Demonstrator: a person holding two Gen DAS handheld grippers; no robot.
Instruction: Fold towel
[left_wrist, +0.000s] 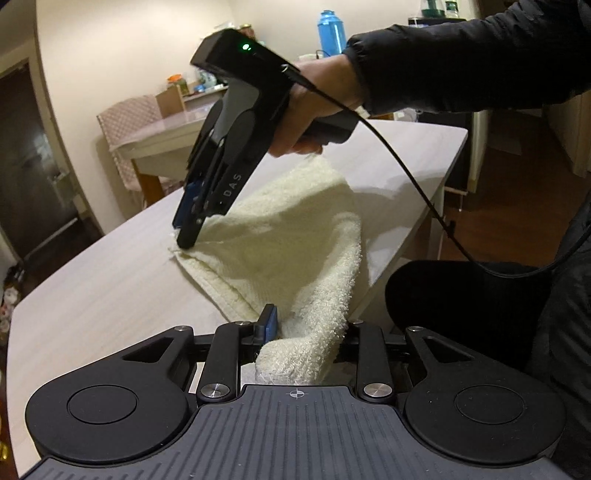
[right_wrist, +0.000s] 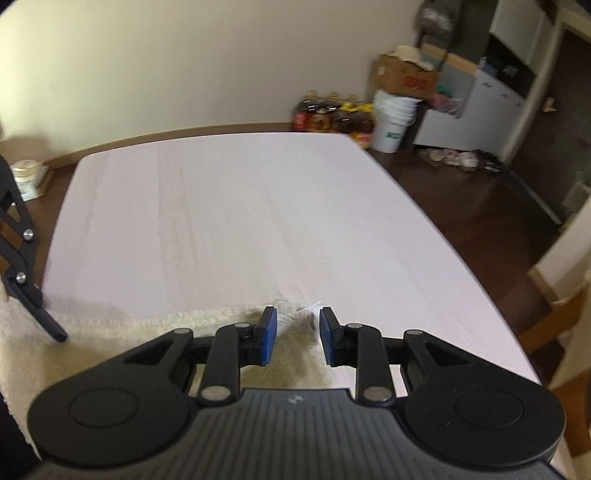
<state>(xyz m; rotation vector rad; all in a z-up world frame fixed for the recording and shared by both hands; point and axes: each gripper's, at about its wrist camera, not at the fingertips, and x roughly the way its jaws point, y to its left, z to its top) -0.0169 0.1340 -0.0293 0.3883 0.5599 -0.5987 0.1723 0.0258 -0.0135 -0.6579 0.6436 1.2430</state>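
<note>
A cream terry towel (left_wrist: 295, 236) lies bunched near the edge of a pale wooden table (left_wrist: 110, 280). In the left wrist view my left gripper (left_wrist: 295, 332) has towel cloth draped between its fingers; the right finger is hidden by the cloth. The right gripper (left_wrist: 186, 236) points down with its tips on the towel's far corner. In the right wrist view my right gripper (right_wrist: 297, 332) is open, its blue pads either side of the towel corner (right_wrist: 295, 314) with a small white tag. The towel (right_wrist: 110, 339) spreads to the left beneath it.
The table (right_wrist: 240, 214) stretches ahead of the right gripper. The left gripper's fingers (right_wrist: 26, 266) show at the left edge of the right wrist view. A cable (left_wrist: 417, 184) hangs from the right gripper. The person's knee (left_wrist: 461, 295) is beside the table edge.
</note>
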